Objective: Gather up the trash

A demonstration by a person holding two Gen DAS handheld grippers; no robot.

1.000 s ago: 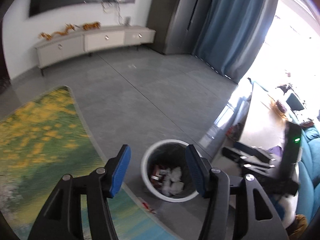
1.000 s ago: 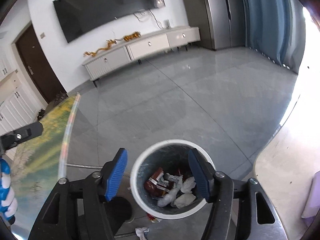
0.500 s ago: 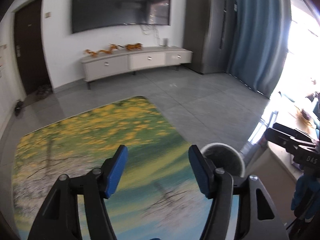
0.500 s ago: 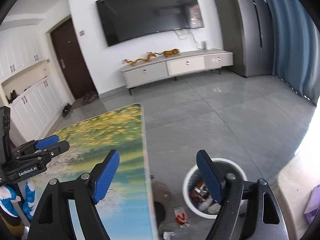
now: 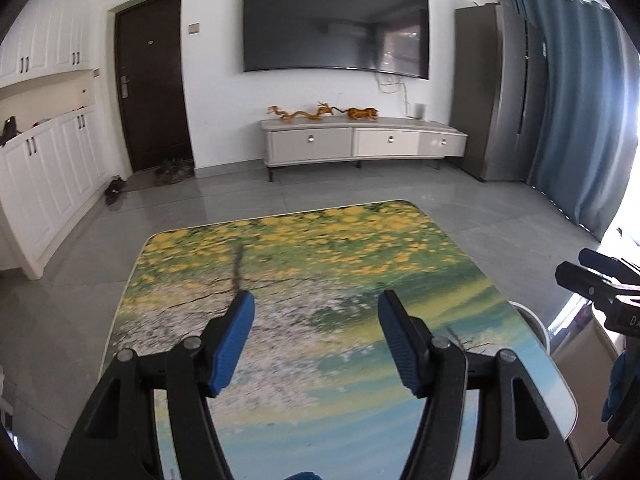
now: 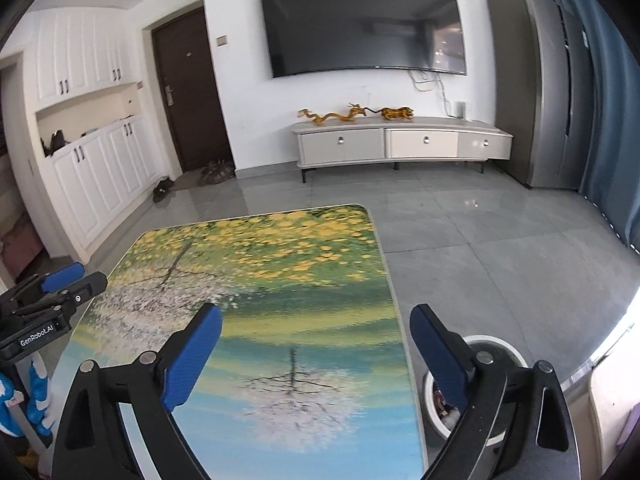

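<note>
A white trash bin [image 6: 505, 345] stands on the floor by the table's right edge, with wrappers and crumpled paper [image 6: 445, 405] inside. In the left wrist view only its rim [image 5: 534, 322] shows. My left gripper [image 5: 316, 304] hovers open over the table top [image 5: 320, 248], which bears a printed landscape, and nothing is between its blue pads. My right gripper [image 6: 316, 314] hangs over the table's right part [image 6: 280, 264] with its jaws opening and nothing between them. Each gripper shows in the other's view, the right gripper [image 5: 600, 284] and the left gripper [image 6: 52, 296]. No loose trash shows on the table.
A low TV cabinet [image 5: 360, 144] with orange figurines stands under a wall TV [image 5: 336, 28]. White cupboards [image 5: 44, 176] and a dark door [image 5: 152, 88] are at the left, with shoes [image 5: 116, 190] on the floor. A blue curtain [image 5: 576, 120] hangs at the right.
Both views swung away from the bin, up and left, to look over the table top. The right gripper's jaws have spread much wider; the left's opened slightly.
</note>
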